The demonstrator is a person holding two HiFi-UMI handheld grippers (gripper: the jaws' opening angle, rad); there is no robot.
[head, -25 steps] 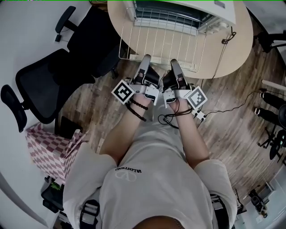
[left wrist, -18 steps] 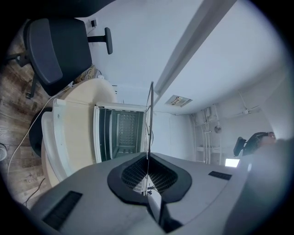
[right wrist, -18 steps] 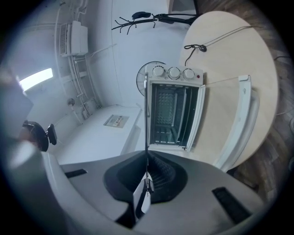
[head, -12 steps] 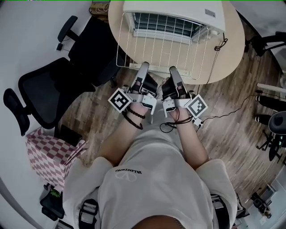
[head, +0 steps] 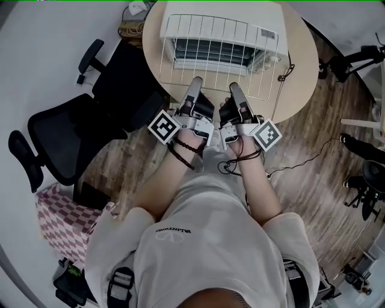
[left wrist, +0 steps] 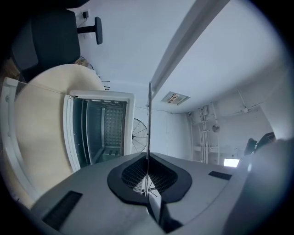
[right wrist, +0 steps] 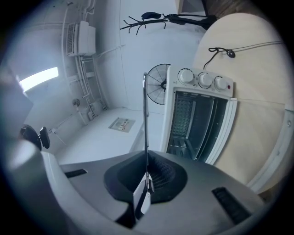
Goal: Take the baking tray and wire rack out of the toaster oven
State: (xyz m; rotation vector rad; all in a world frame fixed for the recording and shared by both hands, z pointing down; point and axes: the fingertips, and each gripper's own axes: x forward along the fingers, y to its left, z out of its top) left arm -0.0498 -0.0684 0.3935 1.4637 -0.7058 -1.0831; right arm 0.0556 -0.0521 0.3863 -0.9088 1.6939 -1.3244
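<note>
**Firmly pinched: wire rack (head: 219, 54) clear of the toaster oven (head: 210, 8)**

Side by side, the left gripper (head: 194, 83) and right gripper (head: 234, 87) each have their jaws closed tight on the rack's near edge. The rack is out of the oven, held over the round table (head: 298, 66) in front of the oven's open mouth. A black office chair (head: 78, 120) stands left of the table.

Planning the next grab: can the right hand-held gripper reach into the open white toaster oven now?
Probably not: the right hand-held gripper is shut on the white wire rack, which stands between it and the white toaster oven. Put it down first.
</note>
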